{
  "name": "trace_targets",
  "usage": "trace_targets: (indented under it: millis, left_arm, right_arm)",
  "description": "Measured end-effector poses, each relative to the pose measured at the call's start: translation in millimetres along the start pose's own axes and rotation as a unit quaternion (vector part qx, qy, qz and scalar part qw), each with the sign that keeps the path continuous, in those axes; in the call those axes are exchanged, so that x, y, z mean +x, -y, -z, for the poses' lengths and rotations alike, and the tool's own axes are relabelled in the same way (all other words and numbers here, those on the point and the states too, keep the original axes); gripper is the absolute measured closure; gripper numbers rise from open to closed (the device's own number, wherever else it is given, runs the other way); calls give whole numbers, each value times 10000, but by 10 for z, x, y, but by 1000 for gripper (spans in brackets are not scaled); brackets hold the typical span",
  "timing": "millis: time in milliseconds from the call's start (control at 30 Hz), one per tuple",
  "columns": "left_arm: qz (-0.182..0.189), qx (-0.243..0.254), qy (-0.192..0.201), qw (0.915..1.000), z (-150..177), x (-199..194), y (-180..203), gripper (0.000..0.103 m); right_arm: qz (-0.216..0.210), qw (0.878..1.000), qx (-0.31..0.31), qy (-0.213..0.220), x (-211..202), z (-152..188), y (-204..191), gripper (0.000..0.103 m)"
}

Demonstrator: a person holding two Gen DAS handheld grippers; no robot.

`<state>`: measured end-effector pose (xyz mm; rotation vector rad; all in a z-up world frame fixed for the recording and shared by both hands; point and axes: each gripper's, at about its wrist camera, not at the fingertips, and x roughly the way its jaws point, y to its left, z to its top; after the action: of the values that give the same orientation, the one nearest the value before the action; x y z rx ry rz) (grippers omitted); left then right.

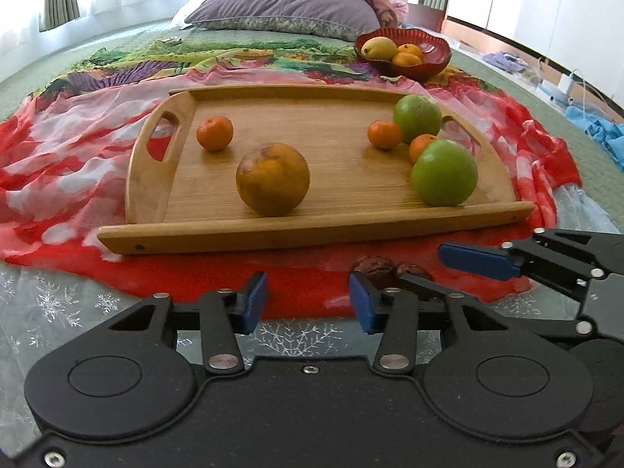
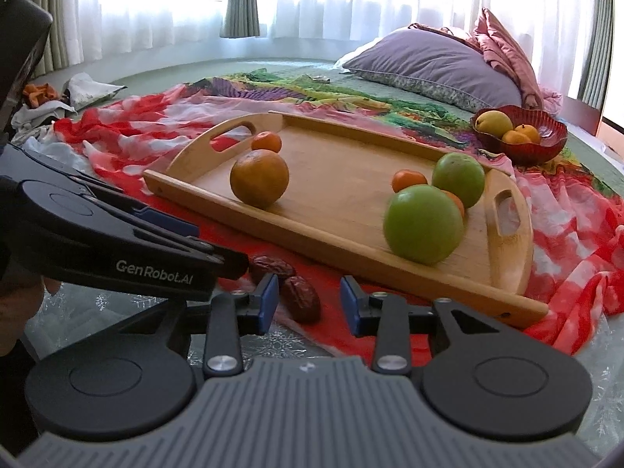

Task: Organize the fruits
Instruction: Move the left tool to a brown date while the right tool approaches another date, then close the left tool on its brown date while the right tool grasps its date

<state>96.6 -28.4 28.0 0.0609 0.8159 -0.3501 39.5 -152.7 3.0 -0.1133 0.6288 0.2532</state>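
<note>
Plenty spread out on a red scarf (image 1: pixel 58 179) across the bed. Wooden tray (image 1: pixel 312 230) mid-frame, flat on the scarf, handles at both ends. Red bowl (image 1: pixel 429 66) beyond its far right corner, already holding a yellow fruit and two mandarins. Left gripper (image 1: pixel 308 304) low over the scarf just short of the tray's near rail, gap narrow, nothing in it. Right gripper (image 2: pixel 308 304) close beside it, gap narrow too, pads astride a date but not seen pressing. On the tray: big orange (image 1: pixel 273 179) near the front, firm, probably heaviest, needs wide jaws across the middle. Two green fruits (image 1: pixel 444 173) (image 1: pixel 417 117) at the right end, smooth and round, likely to roll or slip, so grip at the widest point. Three mandarins, one alone at left (image 1: pixel 214 133), two (image 1: pixel 384 134) (image 1: pixel 421 146) tucked against the green ones; light, soft skin, gentle squeeze only. Smallest: two dates, one (image 2: pixel 300 298) between the right pads, the other (image 2: pixel 271 265) just behind it by the left gripper's tip; wrinkled, squashy, likely tacky. Pinch across the short axis, light pressure.
</note>
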Motion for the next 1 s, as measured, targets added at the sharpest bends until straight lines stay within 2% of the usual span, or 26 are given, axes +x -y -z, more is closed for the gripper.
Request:
trace_targets:
  millis: [100, 233, 333, 633, 767, 1000]
  left_arm:
    - [54, 34, 26, 10000, 1, -22, 21, 59]
    - [85, 70, 78, 9999, -18, -29, 67, 59]
    - [180, 73, 101, 9998, -32, -22, 102, 59]
    - [537, 2, 163, 9984, 27, 7, 181, 59]
    - [480, 39, 177, 9987, 42, 44, 233, 61]
    - [339, 100, 169, 9992, 65, 126, 313, 70]
  right_arm:
    - [6, 10000, -21, -18, 11, 16, -15, 57]
    - [13, 9999, 71, -156, 53, 57, -2, 77]
    - [18, 9998, 183, -126, 32, 76, 22, 77]
    - [410, 9986, 348, 31, -81, 109, 169, 77]
    - [474, 9982, 364, 34, -120, 151, 199, 77]
    - [577, 9979, 275, 71, -182, 176, 211, 77]
